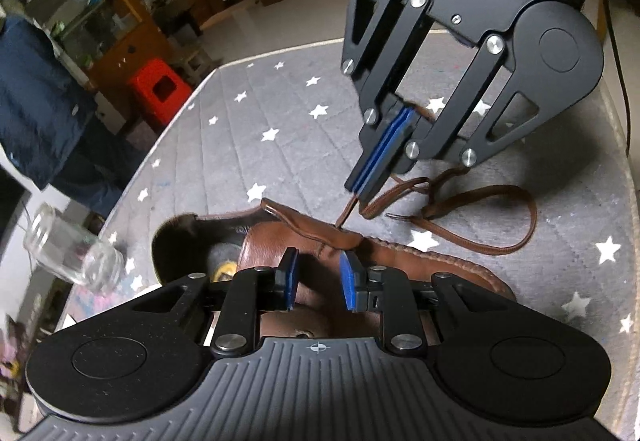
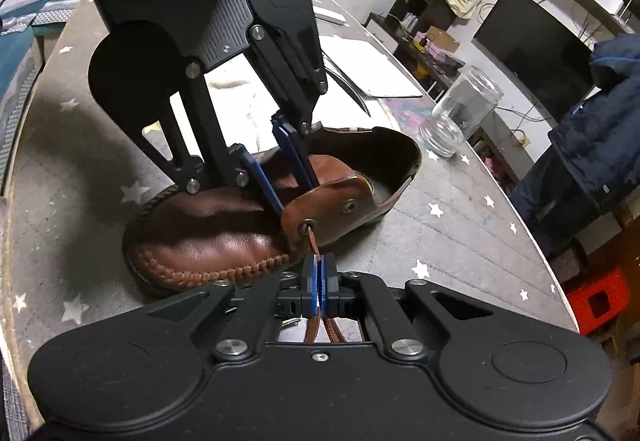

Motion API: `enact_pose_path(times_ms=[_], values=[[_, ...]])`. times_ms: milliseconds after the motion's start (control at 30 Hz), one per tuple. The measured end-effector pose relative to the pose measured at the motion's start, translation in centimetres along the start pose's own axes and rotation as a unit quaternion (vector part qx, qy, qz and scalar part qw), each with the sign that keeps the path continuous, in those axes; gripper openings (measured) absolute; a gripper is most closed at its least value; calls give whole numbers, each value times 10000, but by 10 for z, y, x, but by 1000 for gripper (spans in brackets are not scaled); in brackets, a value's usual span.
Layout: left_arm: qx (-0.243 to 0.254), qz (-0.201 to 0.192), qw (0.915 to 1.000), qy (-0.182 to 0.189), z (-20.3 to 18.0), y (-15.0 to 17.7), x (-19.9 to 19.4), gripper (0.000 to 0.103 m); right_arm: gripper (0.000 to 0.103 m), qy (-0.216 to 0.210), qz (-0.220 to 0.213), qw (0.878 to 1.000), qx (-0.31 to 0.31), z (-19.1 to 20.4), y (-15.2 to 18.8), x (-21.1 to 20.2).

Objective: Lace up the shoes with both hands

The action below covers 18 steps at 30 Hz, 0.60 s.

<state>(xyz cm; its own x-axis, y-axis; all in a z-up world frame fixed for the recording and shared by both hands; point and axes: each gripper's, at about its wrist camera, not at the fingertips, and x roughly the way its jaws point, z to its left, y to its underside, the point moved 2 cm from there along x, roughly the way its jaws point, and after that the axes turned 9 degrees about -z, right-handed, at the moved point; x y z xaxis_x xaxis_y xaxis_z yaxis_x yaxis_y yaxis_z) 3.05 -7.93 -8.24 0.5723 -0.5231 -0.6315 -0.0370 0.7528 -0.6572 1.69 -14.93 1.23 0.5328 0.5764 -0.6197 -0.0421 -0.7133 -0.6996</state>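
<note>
Brown leather shoe [image 2: 224, 225] sits on the star-print counter [image 1: 248, 145]. Right gripper [image 2: 319, 281] fingers clamped on the lace [image 2: 313, 243] just outside the flap eyelet. Left gripper [image 1: 317, 283] fingers apart, straddling the tongue. Glass jar [image 2: 460, 109] lies beyond the heel.

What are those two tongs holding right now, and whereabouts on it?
The right tongs pinch the brown shoelace just outside the shoe's eyelet. The left tongs are open over the shoe, holding nothing.
</note>
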Motion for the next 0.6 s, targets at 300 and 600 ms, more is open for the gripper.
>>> enact_pose_path(times_ms=[300, 600], values=[[361, -98, 9993, 100, -8, -1, 5, 6, 2, 26, -86, 9999, 53, -2, -3, 4], [-329, -75, 9985, -435, -11, 1, 1, 4, 2, 85, -143, 9998, 120, 1, -6, -2]])
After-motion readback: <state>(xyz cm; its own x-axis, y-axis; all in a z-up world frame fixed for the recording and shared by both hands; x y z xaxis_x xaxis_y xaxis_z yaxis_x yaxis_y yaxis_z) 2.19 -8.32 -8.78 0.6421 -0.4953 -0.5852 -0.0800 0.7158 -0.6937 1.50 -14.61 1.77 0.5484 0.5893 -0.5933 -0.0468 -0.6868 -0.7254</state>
